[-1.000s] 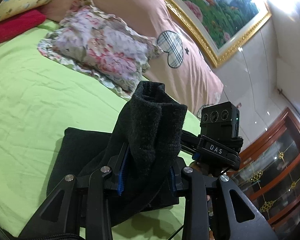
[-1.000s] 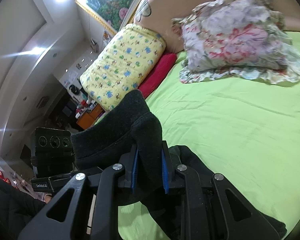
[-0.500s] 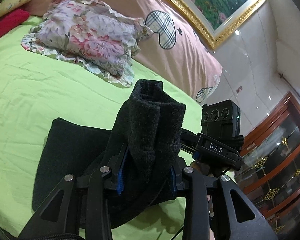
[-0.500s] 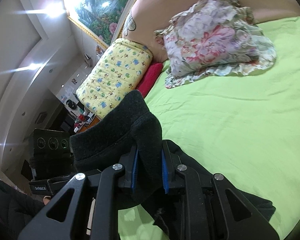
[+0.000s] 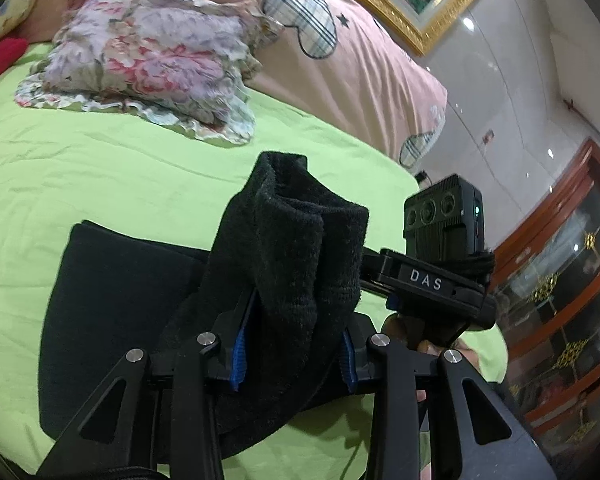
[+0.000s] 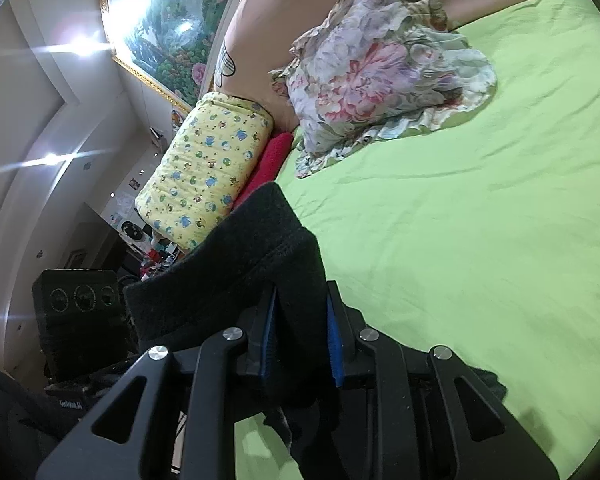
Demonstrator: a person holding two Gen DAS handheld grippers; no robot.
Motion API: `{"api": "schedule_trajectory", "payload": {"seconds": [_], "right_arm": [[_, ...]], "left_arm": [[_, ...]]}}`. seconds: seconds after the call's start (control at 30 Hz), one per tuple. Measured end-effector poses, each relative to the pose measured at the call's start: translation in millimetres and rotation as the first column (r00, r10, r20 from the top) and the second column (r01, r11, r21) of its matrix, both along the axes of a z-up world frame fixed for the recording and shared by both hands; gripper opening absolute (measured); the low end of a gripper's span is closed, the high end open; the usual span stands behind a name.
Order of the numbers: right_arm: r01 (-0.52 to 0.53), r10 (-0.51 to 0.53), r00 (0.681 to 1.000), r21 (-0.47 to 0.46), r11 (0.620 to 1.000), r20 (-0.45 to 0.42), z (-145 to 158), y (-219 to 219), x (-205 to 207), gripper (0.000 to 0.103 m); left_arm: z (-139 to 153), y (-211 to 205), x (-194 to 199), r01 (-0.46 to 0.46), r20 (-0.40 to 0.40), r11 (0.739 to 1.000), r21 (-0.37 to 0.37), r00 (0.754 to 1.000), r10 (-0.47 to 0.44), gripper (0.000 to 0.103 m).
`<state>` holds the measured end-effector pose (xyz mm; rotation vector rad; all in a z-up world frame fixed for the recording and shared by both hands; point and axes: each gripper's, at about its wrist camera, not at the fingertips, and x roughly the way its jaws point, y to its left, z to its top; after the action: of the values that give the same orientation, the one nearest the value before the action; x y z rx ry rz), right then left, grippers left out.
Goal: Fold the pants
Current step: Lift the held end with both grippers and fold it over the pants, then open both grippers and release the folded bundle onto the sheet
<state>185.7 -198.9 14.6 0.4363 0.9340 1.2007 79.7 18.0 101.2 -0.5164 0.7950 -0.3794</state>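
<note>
Both tools are clamped on black fleece: the left gripper point(image 5: 292, 360) pinches a thick bunched edge of the pants point(image 5: 112, 312), and the right gripper point(image 6: 302, 340) bites the same garment's edge beside it. Over the last second the floral pillow point(image 5: 148, 60) has slid from the centre towards 11 o'clock in the left view and towards 1 o'clock in the right one, while the cloth sits unchanged between the pads, so the pair seems to be carrying the held edge across the green sheet point(image 6: 480, 220); I judge a fold to be under way. From the grippers the pants drape down onto a flat dark panel lying at 8 o'clock, soft, heavy and already doubled.
</note>
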Motion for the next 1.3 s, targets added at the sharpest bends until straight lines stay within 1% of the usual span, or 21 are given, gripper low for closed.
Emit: {"api": "schedule_trajectory", "payload": {"seconds": [0.1, 0.17, 0.3, 0.37, 0.4, 0.43, 0.47, 0.6, 0.7, 0.8, 0.83, 0.87, 0.93, 1.0, 1.1, 1.2, 1.3], "right_arm": [[0.017, -0.017, 1.000, -0.014, 1.000, -0.010, -4.8, -8.6, -0.8, 0.026], [0.036, -0.037, 0.999, -0.030, 0.999, -0.014, -7.2, -14.2, -1.9, 0.030], [0.111, -0.112, 0.994, -0.078, 0.991, -0.003, -11.6, -33.4, -6.5, 0.030], [0.147, -0.147, 0.989, -0.073, 0.986, 0.000, -10.7, -45.5, -9.6, 0.030], [0.168, -0.168, 0.986, -0.062, 0.984, -0.002, -9.4, -53.5, -11.9, 0.030], [0.184, -0.184, 0.983, -0.055, 0.981, 0.000, -7.7, -59.3, -13.4, 0.030], [0.198, -0.199, 0.980, -0.052, 0.979, 0.001, -6.4, -64.8, -15.1, 0.030], [0.257, -0.258, 0.966, -0.046, 0.965, -0.012, -5.1, -82.6, -25.7, 0.030], [0.299, -0.300, 0.954, -0.055, 0.953, -0.014, -4.2, -88.8, -32.1, 0.030], [0.363, -0.365, 0.931, -0.071, 0.929, -0.016, -1.2, -96.5, -39.5, 0.031], [0.381, -0.383, 0.924, -0.079, 0.921, -0.008, 1.1, -98.2, -42.4, 0.037], [0.391, -0.393, 0.920, -0.081, 0.917, -0.005, 3.1, -99.0, -44.3, 0.051], [0.412, -0.413, 0.911, -0.070, 0.909, 0.002, 9.9, -100.2, -51.5, 0.069], [0.419, -0.418, 0.908, -0.067, 0.906, 0.028, 18.0, -97.2, -59.5, 0.070], [0.433, -0.426, 0.901, -0.105, 0.895, 0.078, 29.1, -88.7, -70.4, 0.070], [0.435, -0.423, 0.899, -0.126, 0.891, 0.114, 35.5, -80.6, -79.8, 0.070], [0.449, -0.429, 0.891, -0.162, 0.879, 0.145, 37.1, -73.5, -87.6, 0.070]], "left_arm": [[-1.9, -12.1, 0.6, 0.026, -0.002, 0.999, 0.020, 1.000, -0.026, 0.047], [-3.8, -22.4, 1.6, 0.051, -0.002, 0.998, 0.046, 0.999, -0.051, 0.048], [-6.9, -37.8, 3.0, 0.086, -0.012, 0.993, 0.084, 0.996, -0.085, 0.048], [-8.2, -43.6, 2.6, 0.101, -0.015, 0.992, 0.079, 0.995, -0.100, 0.050], [-8.4, -44.9, 1.7, 0.109, -0.014, 0.991, 0.071, 0.994, -0.108, 0.054], [-8.9, -46.1, 0.8, 0.118, -0.016, 0.991, 0.059, 0.993, -0.118, 0.056], [-9.6, -48.3, 0.3, 0.125, -0.019, 0.991, 0.052, 0.992, -0.124, 0.056], [-11.2, -56.1, -3.8, 0.150, -0.022, 0.986, 0.066, 0.989, -0.149, 0.060], [-11.1, -55.5, -6.3, 0.160, -0.028, 0.986, 0.039, 0.987, -0.159, 0.065], [-8.0, -50.9, -10.0, 0.164, -0.021, 0.986, 0.004, 0.986, -0.164, 0.066], [-6.5, -49.5, -11.1, 0.162, -0.020, 0.987, -0.001, 0.987, -0.162, 0.068], [-5.3, -47.3, -12.8, 0.160, -0.018, 0.987, -0.007, 0.987, -0.160, 0.069], [-2.9, -41.8, -16.3, 0.151, -0.016, 0.988, -0.023, 0.988, -0.152, 0.071], [-1.2, -34.2, -19.7, 0.135, -0.021, 0.990, -0.038, 0.991, -0.136, 0.072], [0.9, -22.7, -24.5, 0.112, -0.024, 0.992, -0.056, 0.993, -0.114, 0.073], [2.8, -8.2, -28.2, 0.081, -0.027, 0.995, -0.063, 0.996, -0.082, 0.075], [2.8, 11.2, -32.2, 0.034, -0.036, 0.996, -0.078, 0.999, -0.037, 0.077]]}}
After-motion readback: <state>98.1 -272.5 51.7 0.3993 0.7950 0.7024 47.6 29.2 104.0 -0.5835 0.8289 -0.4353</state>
